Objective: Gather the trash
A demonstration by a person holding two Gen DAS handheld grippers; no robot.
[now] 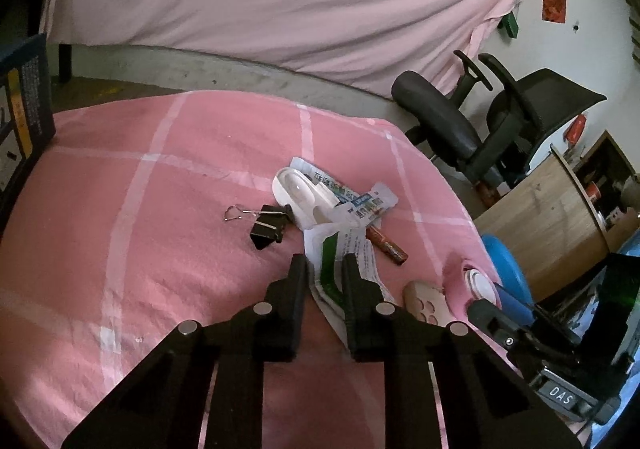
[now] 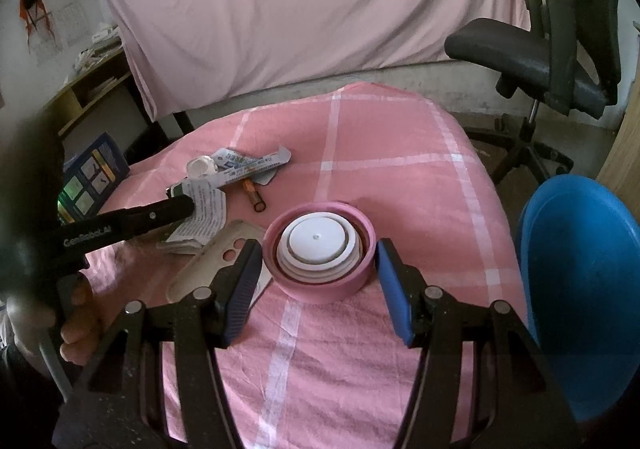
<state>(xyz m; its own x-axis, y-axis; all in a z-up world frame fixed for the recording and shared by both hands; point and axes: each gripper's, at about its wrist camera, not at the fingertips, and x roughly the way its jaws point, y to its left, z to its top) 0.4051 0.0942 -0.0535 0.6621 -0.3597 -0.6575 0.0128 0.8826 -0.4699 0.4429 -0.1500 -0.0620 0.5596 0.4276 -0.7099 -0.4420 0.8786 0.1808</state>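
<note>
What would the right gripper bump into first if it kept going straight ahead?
Most likely the round pink lid with the white plastic insert. It sits right ahead of the open right gripper, between its blue-padded fingers, on the pink checked cloth. Depth is hard to judge.

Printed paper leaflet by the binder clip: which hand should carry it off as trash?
Left. The left gripper is closed on the leaflet, its fingers pinching the paper. The right gripper stands open around the pink lid, away from the leaflet.
</note>
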